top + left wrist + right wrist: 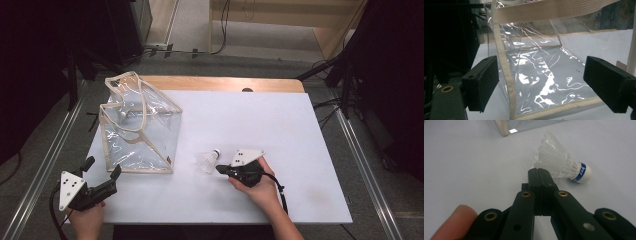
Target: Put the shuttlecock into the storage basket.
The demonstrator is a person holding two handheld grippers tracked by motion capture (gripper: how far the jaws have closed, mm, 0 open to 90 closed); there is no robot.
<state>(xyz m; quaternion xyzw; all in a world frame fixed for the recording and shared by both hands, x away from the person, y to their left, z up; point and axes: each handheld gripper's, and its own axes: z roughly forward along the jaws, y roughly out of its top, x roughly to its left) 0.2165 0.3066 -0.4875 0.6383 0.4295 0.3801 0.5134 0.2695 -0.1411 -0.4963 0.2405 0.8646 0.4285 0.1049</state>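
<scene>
Evidently early stage: shuttlecock [210,160] lying on its side on white table [300,150], just right of clear bag [137,125], not yet inside. Right hand-held gripper [539,173] jaws pressed fully together, tips at feather skirt; whether feather is pinched, cannot tell. Left hand-held gripper [102,174] jaws wide, empty, facing bag's near edge. Left to do: secure shuttlecock, lift, drop into bag.

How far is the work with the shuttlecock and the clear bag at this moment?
Done: little so far. The shuttlecock lies on the table, outside the clear bag. In hand: the right claw is shut, its tips at the feather skirt, gripping nothing. The left claw stands open at the bag's edge. Left, probably: gripping the shuttlecock and bagging it.
</scene>
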